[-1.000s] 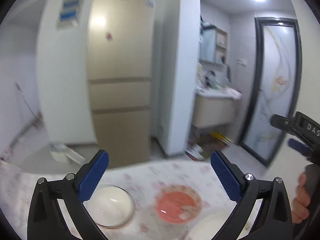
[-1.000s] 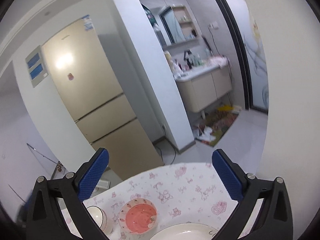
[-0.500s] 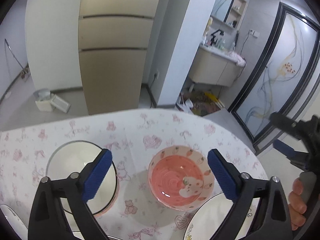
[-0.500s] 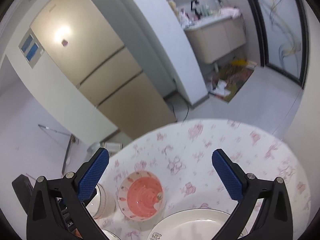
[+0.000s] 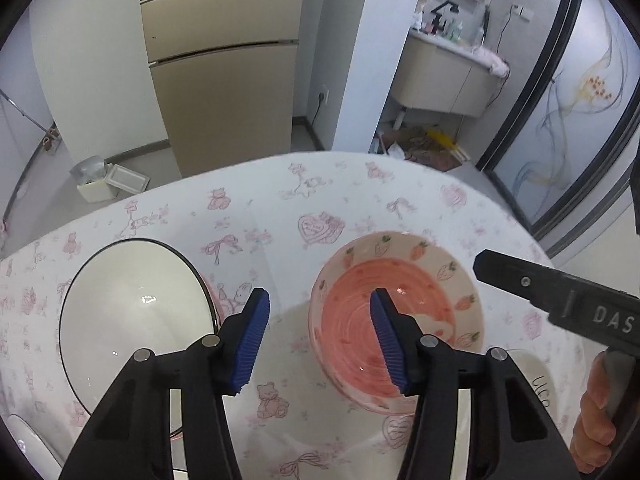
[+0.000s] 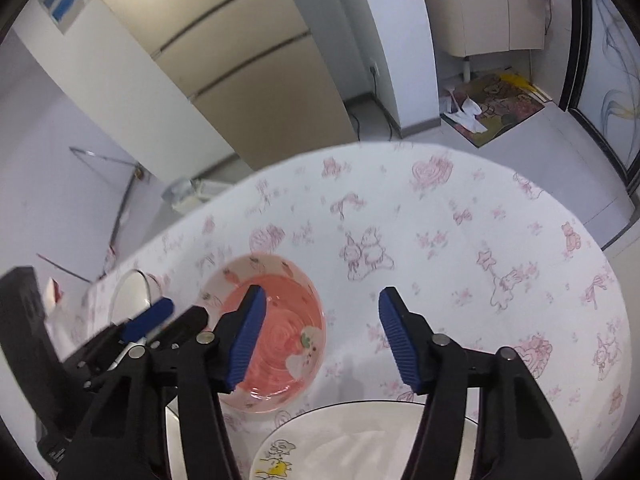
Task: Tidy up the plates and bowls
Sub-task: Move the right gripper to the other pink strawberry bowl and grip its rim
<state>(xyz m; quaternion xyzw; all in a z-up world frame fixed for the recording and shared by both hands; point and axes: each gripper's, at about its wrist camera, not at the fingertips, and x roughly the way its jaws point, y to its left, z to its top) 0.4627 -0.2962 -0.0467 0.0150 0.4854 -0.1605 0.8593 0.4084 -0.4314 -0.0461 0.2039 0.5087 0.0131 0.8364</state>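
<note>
A pink strawberry-patterned bowl (image 5: 432, 300) (image 6: 292, 320) stands on the table's pink-printed white cloth (image 5: 280, 208) (image 6: 440, 240). My left gripper (image 5: 320, 320) hangs over the bowl's left rim, its jaws closing, one finger above the bowl's inside, neither pad touching. My right gripper (image 6: 322, 320) hovers over the bowl's right rim the same way, jaws closing, pads apart from it. A white bowl with a black rim (image 5: 136, 320) (image 6: 132, 292) sits to the left. A white plate with a yellow cartoon (image 6: 360, 440) (image 5: 536, 380) lies nearest, partly hidden by the fingers.
Another white dish (image 5: 24, 440) pokes in at the lower left. The table's curved far edge (image 5: 320, 156) drops to the floor. Beyond stand a beige fridge (image 5: 224, 60), a white pillar (image 5: 352, 48) and a vanity cabinet (image 5: 440, 76). A hand (image 5: 596, 400) holds the right gripper.
Both grippers have come down and tipped toward the table, so the dishes now fill the views. Both pairs of jaws have narrowed from wide apart to about half.
</note>
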